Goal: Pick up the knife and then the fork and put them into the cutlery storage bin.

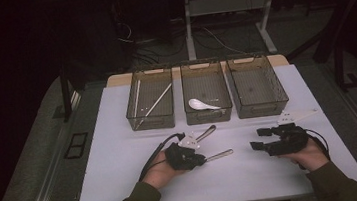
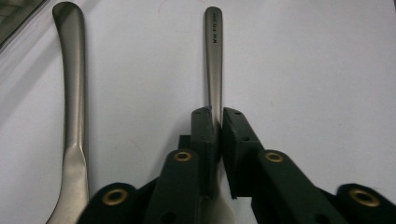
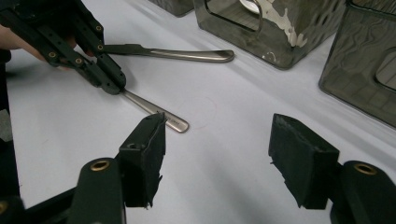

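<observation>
Black jaws of the left gripper [image 2: 218,123] pinch a steel utensil handle [image 2: 213,60] lying flat on the white table [image 1: 125,186], likely for sorting into the bins [image 1: 207,97] at twelve o'clock. Right gripper [image 3: 229,158] waits spread, empty, at three o'clock.

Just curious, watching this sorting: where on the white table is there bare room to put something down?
Bare: the white tabletop left of the left gripper, and the near strip between both hands. Crowded: around the two metal utensils under the three dark bins.

Slim steel utensil handle [image 2: 213,60], lying flat on white table [image 2: 317,70], gripper-pinched mid-length
</observation>
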`<state>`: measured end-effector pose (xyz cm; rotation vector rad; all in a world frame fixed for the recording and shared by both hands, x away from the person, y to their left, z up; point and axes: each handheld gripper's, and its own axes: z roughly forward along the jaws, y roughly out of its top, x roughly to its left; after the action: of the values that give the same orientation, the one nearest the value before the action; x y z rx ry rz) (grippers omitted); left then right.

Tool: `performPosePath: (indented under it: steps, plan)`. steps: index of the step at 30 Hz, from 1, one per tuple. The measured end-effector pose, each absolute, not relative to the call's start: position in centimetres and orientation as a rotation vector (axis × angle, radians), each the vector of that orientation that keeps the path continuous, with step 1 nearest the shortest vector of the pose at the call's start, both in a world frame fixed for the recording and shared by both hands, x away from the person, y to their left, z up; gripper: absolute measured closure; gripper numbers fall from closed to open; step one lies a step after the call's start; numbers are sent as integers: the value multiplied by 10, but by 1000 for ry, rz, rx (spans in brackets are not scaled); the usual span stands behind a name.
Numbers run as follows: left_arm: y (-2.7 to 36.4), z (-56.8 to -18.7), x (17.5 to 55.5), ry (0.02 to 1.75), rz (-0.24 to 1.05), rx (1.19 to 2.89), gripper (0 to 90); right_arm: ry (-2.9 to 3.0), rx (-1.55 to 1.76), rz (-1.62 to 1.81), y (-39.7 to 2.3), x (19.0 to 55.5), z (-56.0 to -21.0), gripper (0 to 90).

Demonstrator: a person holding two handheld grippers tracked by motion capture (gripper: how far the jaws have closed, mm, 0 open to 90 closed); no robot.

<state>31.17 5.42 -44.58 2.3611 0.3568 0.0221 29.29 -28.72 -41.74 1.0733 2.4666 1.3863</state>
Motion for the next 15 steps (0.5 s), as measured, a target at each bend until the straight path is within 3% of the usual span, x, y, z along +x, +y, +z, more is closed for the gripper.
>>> performPosePath:
  steps: [15]
  plan:
    - [55,-435,315,286,-39,2343,845,2596,885,1443,-272,292,-415,404]
